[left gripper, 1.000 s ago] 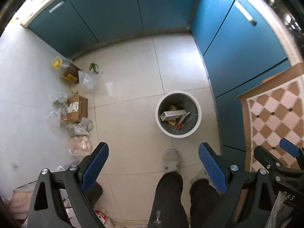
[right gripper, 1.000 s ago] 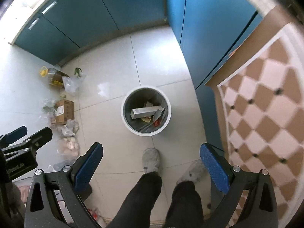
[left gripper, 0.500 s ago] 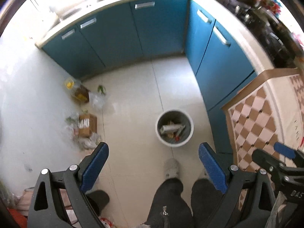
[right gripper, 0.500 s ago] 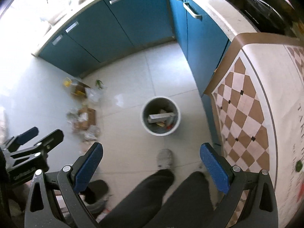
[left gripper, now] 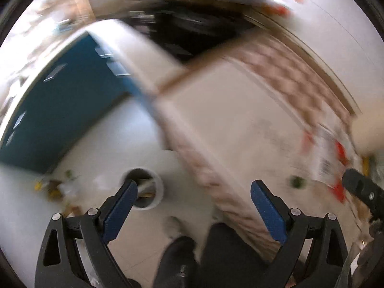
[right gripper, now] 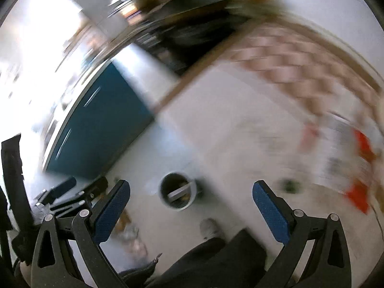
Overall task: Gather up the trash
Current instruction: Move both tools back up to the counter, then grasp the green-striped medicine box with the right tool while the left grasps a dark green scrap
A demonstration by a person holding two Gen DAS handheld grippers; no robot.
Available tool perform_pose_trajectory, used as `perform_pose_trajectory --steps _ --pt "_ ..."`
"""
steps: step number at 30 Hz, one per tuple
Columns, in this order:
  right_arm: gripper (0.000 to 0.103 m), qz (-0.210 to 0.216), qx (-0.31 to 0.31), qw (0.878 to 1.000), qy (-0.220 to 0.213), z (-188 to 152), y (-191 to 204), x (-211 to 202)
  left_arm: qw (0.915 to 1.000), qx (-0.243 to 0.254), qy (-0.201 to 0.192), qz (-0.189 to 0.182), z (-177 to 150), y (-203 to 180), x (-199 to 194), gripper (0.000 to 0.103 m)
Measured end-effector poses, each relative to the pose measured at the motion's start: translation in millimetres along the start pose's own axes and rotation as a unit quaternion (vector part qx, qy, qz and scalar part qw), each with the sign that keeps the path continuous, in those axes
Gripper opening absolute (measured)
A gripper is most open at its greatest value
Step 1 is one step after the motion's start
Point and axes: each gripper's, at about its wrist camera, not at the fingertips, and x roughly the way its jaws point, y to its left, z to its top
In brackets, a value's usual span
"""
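Observation:
Both views are smeared by fast motion. A round grey bin point(left gripper: 147, 193) point(right gripper: 178, 193) with a flat box and scraps inside stands on the pale tiled floor far below. My left gripper point(left gripper: 194, 206) is open and holds nothing; the bin shows just past its left finger. My right gripper point(right gripper: 190, 206) is open too, empty, with the bin between its fingers far beneath. Blurred red-and-white packaging point(left gripper: 336, 165) point(right gripper: 360, 168) and a small dark green thing point(left gripper: 297, 182) point(right gripper: 289, 185) lie on the table at the right. Loose trash point(left gripper: 55, 188) lies on the floor at the left.
A table point(left gripper: 240, 124) point(right gripper: 240, 124) with a checkered-border cloth fills the right half. Blue cabinets point(left gripper: 62, 110) point(right gripper: 103, 129) line the left. The person's dark trouser legs point(left gripper: 216, 259) point(right gripper: 204, 264) and a shoe point(right gripper: 211, 228) stand near the bin. The other gripper shows at each view's edge.
Both grippers have risen and swung right, from looking down at the floor and bin to looking over the table top. The bin now appears smaller. Both stay open and empty.

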Motion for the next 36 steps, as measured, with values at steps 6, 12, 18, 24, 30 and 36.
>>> perform_pose_trajectory --steps 6,12,18,24,30,36 --pt "0.103 -0.093 0.16 0.982 -0.034 -7 -177 -44 0.9919 0.071 0.082 -0.066 14 -117 61 0.085" --pt "0.103 -0.154 0.247 0.956 -0.029 -17 -301 -47 0.9833 0.105 0.137 -0.06 6 -175 105 0.058" --pt "0.103 -0.18 0.254 0.95 -0.02 -13 -359 -39 0.9844 0.088 0.149 -0.03 5 -177 122 0.019" --pt "0.103 -0.22 0.213 0.952 0.001 6 -393 -12 0.9901 0.095 0.103 0.009 20 -194 118 0.018" --pt "0.103 -0.265 0.162 0.95 0.031 21 -413 27 0.9919 0.101 0.069 0.034 34 -213 116 0.018" --pt "0.083 -0.259 0.16 0.952 0.014 20 -415 32 0.9926 0.096 0.061 0.042 37 -217 112 0.018"
